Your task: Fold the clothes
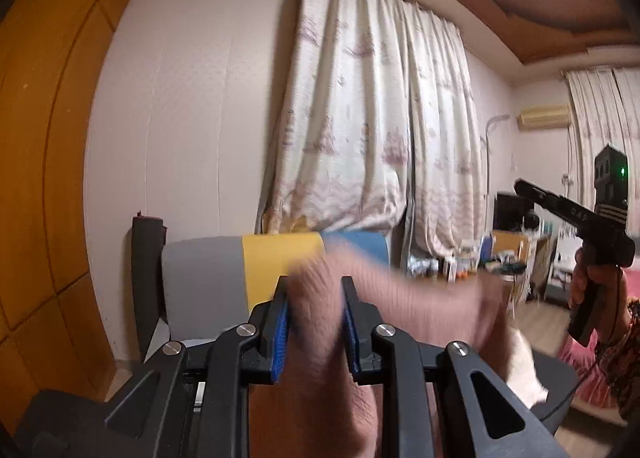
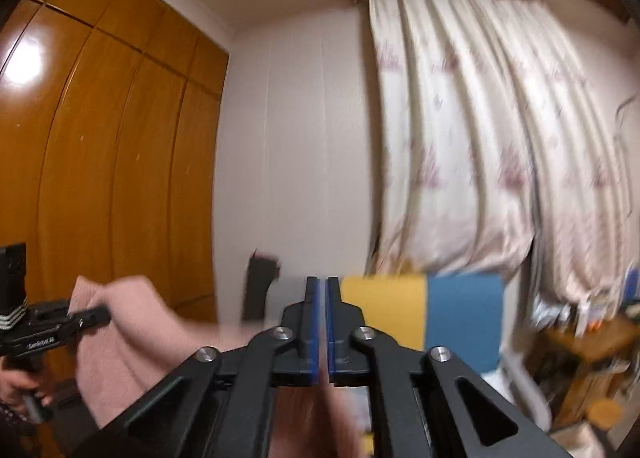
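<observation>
A pink garment (image 1: 420, 298) hangs in the air in front of me. My left gripper (image 1: 315, 286) is shut on it, with a thick fold pressed between the blue pads (image 1: 280, 338). From there the cloth stretches right and sags, with a white part (image 1: 524, 378) below. In the left wrist view my right gripper (image 1: 520, 187) sits higher at the right, held by a hand (image 1: 586, 278), and no cloth hangs from its tip. In the right wrist view the right gripper (image 2: 323, 282) is shut, with only a slit between its pads. The garment (image 2: 128, 338) drapes from the left gripper (image 2: 102, 313).
A pale patterned curtain (image 1: 360, 117) hangs straight ahead. A wooden wardrobe (image 2: 100, 157) fills the left. A grey, yellow and blue panel (image 1: 280, 262) stands low against the wall. A cluttered table (image 1: 500, 258) is at the right.
</observation>
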Tool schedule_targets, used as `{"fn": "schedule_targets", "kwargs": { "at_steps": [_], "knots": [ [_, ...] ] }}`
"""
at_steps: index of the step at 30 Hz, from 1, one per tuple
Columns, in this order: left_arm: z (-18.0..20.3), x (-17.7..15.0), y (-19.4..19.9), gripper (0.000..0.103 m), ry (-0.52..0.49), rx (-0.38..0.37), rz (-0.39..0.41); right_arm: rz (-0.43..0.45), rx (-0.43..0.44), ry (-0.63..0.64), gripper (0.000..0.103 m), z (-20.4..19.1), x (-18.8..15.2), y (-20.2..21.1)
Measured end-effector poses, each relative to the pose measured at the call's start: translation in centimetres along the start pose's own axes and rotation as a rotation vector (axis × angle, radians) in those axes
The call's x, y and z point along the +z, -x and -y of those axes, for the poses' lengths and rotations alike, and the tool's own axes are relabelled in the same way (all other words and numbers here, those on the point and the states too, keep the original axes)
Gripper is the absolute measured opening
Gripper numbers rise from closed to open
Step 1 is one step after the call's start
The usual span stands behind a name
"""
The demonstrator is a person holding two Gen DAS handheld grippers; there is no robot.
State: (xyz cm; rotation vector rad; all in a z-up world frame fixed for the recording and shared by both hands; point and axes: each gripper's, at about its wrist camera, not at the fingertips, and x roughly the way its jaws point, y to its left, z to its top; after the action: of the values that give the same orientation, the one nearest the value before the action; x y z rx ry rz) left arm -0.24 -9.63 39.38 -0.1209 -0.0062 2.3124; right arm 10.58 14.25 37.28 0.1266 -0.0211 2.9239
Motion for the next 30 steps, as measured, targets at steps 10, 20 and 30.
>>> {"fn": "schedule_targets", "kwargs": {
  "at_steps": [10,20,30],
  "knots": [
    [-3.4,-7.5,0.2,0.029,0.117,0.009,-0.122,-0.395,0.126,-0.037,0.099,-1.8,-9.5,-3.6],
    [-6.9,-35.5,-4.9,0.029,0.492,0.069,-0.683,-0.898,0.228,-0.117,0.098,-5.3,-34.4,-9.1],
    [-4.3,-37.3,-1.6,0.029,0.491,0.082,-0.564,-1.061,0.165,-0.081,0.012,-5.4,-42.7,-12.8]
  ]
}}
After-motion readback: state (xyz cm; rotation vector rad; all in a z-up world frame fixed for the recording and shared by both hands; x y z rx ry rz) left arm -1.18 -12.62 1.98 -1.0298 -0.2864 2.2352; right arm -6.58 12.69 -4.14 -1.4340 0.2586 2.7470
